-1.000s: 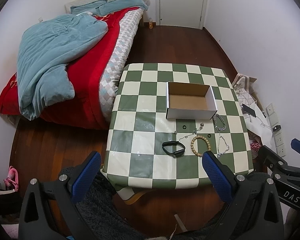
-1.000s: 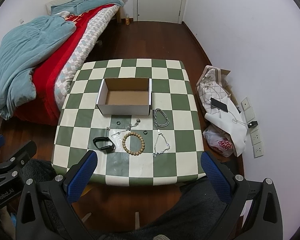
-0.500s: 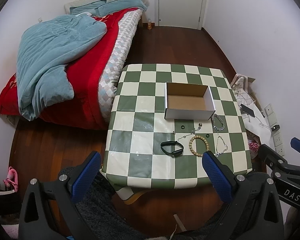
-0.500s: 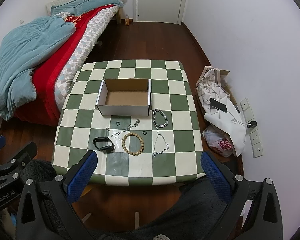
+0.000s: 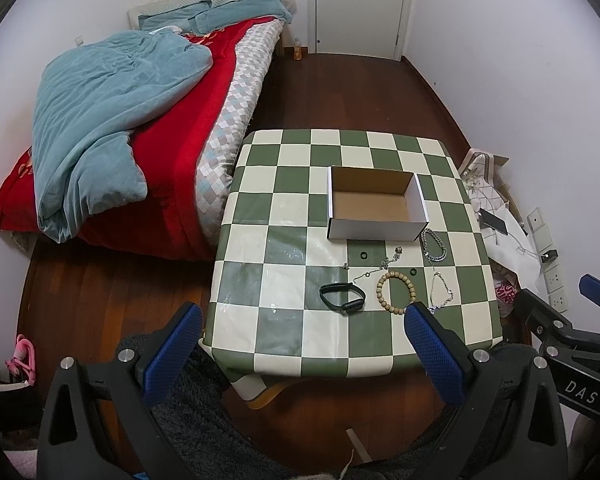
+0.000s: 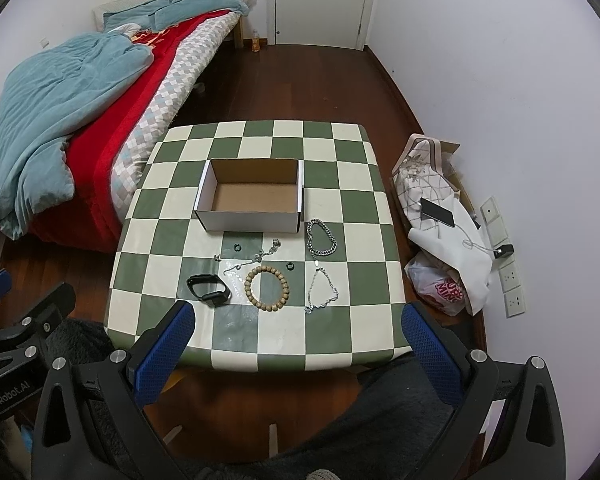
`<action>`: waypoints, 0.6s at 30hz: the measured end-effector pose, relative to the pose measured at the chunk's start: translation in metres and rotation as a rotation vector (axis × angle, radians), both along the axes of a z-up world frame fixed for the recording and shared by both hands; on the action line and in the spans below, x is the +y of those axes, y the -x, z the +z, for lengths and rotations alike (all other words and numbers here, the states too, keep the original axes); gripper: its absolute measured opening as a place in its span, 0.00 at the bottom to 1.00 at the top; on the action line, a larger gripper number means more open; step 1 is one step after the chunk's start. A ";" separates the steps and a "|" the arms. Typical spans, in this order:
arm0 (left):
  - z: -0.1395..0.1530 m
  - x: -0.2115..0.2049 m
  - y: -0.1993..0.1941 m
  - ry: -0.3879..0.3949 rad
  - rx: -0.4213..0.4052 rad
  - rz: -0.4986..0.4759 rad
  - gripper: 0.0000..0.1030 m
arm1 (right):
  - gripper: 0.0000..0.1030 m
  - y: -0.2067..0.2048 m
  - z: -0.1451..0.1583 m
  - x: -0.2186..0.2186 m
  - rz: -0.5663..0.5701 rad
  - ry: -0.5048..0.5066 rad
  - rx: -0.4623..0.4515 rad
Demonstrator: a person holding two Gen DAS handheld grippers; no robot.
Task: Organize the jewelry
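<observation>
An empty white cardboard box (image 5: 376, 210) (image 6: 252, 200) stands on the green-and-cream checkered table (image 5: 284, 240) (image 6: 340, 200). In front of it lie a black wristband (image 5: 342, 297) (image 6: 208, 289), a wooden bead bracelet (image 5: 396, 293) (image 6: 267, 288), a thick silver chain (image 5: 434, 245) (image 6: 321, 237), a thin silver chain (image 5: 440, 294) (image 6: 321, 291), a fine chain (image 6: 254, 258) and small dark rings (image 6: 289, 267). My left gripper (image 5: 302, 318) and right gripper (image 6: 296, 316) hover open, high above the table's near edge, holding nothing.
A bed (image 5: 140, 128) with red cover and blue duvet flanks the table's left side. Bags, a phone (image 6: 438, 212) and wall sockets (image 6: 508, 272) lie along the right wall. A closed door (image 5: 360, 4) is at the back. Dark wood floor surrounds the table.
Both views have shifted slightly; the table and jewelry sit a little higher in the left wrist frame. Both grippers stay open and nothing on the table has moved.
</observation>
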State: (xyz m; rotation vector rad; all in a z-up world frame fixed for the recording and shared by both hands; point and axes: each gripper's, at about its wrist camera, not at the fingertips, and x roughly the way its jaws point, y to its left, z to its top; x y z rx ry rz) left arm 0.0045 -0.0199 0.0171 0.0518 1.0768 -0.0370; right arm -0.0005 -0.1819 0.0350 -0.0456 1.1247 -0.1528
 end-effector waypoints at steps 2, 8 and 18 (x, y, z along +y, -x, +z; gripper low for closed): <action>0.001 0.004 0.010 0.002 -0.004 0.001 1.00 | 1.00 0.001 0.000 0.000 -0.001 -0.001 -0.003; 0.001 0.004 0.012 0.011 -0.008 -0.002 1.00 | 1.00 0.000 0.001 -0.001 0.000 0.000 -0.003; -0.006 0.007 0.008 0.008 -0.006 -0.002 1.00 | 1.00 -0.005 -0.009 -0.013 -0.032 -0.030 -0.003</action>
